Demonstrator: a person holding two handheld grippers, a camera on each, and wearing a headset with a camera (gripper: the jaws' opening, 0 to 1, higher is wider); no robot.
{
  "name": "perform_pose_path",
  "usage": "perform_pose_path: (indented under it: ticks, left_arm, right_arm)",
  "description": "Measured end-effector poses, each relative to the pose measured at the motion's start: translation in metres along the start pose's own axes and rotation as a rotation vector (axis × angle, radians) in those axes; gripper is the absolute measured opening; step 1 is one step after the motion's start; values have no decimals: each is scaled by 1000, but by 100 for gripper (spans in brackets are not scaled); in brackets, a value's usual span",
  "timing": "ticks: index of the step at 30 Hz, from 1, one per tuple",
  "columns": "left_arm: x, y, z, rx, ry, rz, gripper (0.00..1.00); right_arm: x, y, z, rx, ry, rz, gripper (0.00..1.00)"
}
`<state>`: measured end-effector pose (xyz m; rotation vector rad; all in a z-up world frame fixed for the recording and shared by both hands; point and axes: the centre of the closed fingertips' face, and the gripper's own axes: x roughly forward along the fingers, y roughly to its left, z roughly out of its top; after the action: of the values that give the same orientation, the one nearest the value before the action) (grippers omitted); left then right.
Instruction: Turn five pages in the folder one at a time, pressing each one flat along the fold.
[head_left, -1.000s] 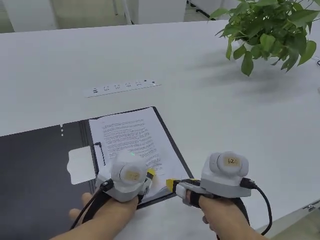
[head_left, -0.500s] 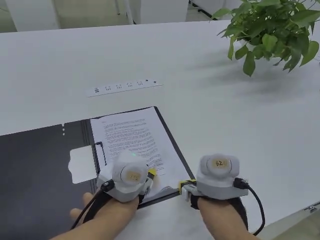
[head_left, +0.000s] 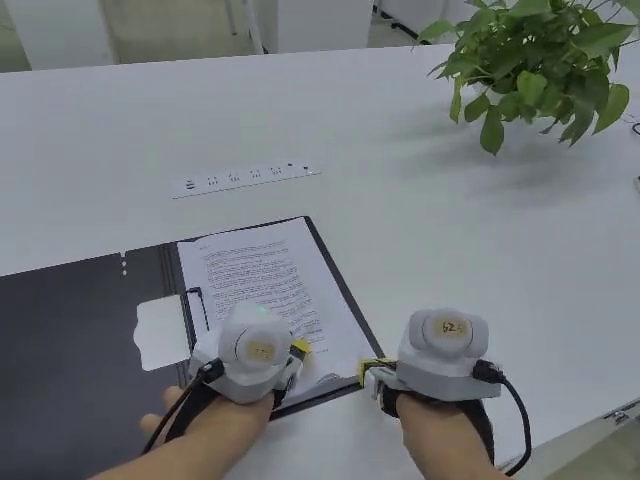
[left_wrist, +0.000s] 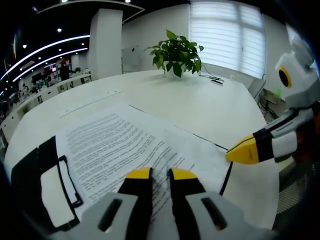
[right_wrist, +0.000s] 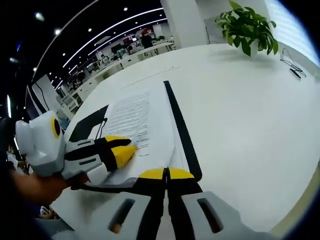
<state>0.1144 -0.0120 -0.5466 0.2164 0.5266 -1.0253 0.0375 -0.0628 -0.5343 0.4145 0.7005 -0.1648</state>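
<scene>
A black folder (head_left: 70, 330) lies open on the white desk (head_left: 450, 220), close to the near edge and to the left. Its left half is a bare dark cover carrying a small white rectangular card (head_left: 160, 332). Its right half carries a white sheet of printed text (head_left: 260, 265) that lies flat, with the folder's black border showing along its right side. The left gripper (left_wrist: 160, 175) sits low over the near part of that printed sheet. Its two yellow-tipped jaws stand a narrow gap apart, with lines of print visible between them and nothing held. The right gripper (right_wrist: 166, 174) is at the sheet's near right corner, just beside the folder's right border, and points left toward the other gripper. Its yellow tips are pressed together, and whether the paper's edge is caught between them cannot be told. The two grippers are near each other but apart. A long white power strip (head_left: 245, 177) is set in the desk beyond the folder. A leafy green potted plant (head_left: 530, 65) stands at the far right.
</scene>
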Motion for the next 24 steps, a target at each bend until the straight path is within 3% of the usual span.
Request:
perform_pose_path:
  ticks: [8, 10, 16, 24]
  left_arm:
    - [-21, 3, -2, -34, 30, -7, 29]
    - [-29, 6, -1, -29, 10, -3, 31]
    - [-64, 29, 4, -96, -50, 49, 33]
    - [-111, 58, 8, -111, -95, 117, 34]
  right_arm:
    - [-16, 15, 15, 130, -80, 88, 0]
    - [-22, 21, 21, 147, -106, 108, 0]
    - [-39, 49, 38, 133, -165, 176, 0]
    - [-57, 90, 53, 84, -201, 278, 0]
